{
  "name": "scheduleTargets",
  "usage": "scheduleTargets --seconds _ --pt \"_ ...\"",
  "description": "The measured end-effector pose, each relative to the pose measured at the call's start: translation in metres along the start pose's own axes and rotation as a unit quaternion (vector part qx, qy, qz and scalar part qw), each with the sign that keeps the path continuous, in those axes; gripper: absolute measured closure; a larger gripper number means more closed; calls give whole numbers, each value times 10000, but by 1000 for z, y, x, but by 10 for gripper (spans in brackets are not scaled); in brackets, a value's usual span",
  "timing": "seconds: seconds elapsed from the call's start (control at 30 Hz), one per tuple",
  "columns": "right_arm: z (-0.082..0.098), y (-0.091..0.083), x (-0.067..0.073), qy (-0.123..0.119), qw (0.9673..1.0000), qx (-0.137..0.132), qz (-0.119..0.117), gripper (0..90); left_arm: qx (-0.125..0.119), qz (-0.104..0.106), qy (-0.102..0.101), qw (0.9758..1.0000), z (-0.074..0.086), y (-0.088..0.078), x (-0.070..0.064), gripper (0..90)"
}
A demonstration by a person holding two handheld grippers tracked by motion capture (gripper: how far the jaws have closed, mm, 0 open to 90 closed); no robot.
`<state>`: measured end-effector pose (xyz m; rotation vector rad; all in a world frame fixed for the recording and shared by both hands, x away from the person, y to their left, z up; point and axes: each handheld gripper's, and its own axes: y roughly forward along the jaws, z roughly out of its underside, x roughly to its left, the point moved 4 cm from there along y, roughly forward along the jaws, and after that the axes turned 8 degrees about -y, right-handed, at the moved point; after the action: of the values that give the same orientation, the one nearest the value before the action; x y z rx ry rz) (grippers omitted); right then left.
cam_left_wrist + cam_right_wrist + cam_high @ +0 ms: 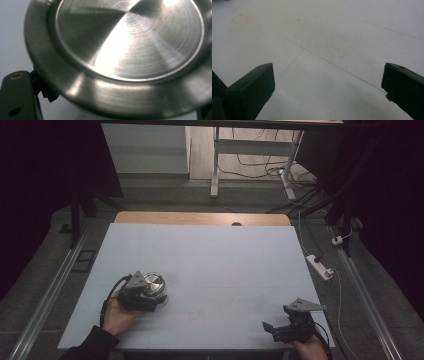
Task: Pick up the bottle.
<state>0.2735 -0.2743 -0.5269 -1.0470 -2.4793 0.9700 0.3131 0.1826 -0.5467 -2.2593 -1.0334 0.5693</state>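
A round, shiny steel lid-like disc (154, 282) with a raised flat centre sits at the near left of the white table (210, 260). My left gripper (150, 296) is held from the near side by a hand and is shut on the disc. In the left gripper view the disc (130, 42) looms large, and one black finger (17, 97) is tucked under its rim at the lower left. At the near right corner of the table my right gripper (276, 317) rests open. Its jaws stand wide apart over bare table in the right gripper view (327, 82), with nothing between them.
A faint red square mark (241, 19) is drawn on the table ahead of the right gripper. A strip of wood (200, 218) edges the table's far side. On the floor to the right lie a white power strip (320, 266) and cables; desk legs (215, 165) stand beyond.
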Motion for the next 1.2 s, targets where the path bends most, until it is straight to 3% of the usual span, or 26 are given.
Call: scheduleTargets --seconds 0.2,0.3,0.67,0.93,1.2 --pt "0 0 0 3 10000 -6 -3 0 41 -35 -59 10000 -2 0 -1 152" --pt "0 0 0 6 10000 -9 -6 0 1 58 -136 9999 -4 -1 -1 152" --pt "0 0 -1 20 10000 -24 -9 0 -105 174 -100 9997 -21 -5 -9 153" --pt "0 0 -1 32 10000 -28 -11 0 -127 261 207 9994 -37 -4 -22 153" --pt "0 0 -1 39 10000 -25 -18 0 -58 382 362 9986 -50 2 -30 153"
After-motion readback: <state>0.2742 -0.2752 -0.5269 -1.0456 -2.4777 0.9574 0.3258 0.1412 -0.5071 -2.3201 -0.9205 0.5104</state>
